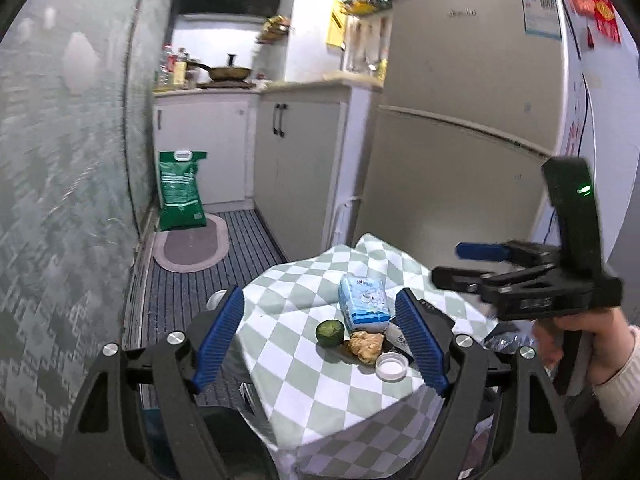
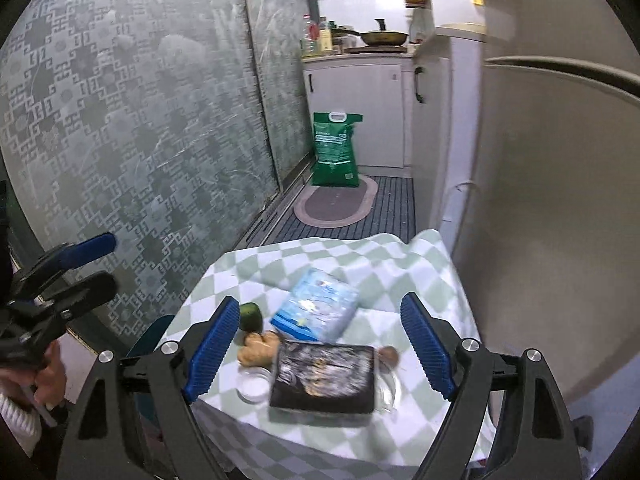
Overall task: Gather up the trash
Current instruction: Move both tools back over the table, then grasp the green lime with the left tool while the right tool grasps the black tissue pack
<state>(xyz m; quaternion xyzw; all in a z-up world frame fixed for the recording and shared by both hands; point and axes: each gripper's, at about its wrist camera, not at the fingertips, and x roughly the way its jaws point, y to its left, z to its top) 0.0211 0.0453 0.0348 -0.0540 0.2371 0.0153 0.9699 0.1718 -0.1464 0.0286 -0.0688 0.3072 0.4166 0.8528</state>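
Both open and empty: right claw [image 2: 320, 350] straddling dark tray [image 2: 324, 378] on bench [image 2: 248, 264], nearer than left claw [image 1: 320, 338].

Tight kitchen aisle, cluttered table end

My open left claw [image 1: 320, 336] has bare checked cloth [image 1: 280, 360] beneath it; the lime [image 1: 330, 333], ginger [image 1: 366, 345], white cap [image 1: 392, 365] and blue pack [image 1: 364, 300] crowd together ahead. The fridge [image 1: 460, 160] walls my right side, patterned glass [image 2: 120, 140] my left.
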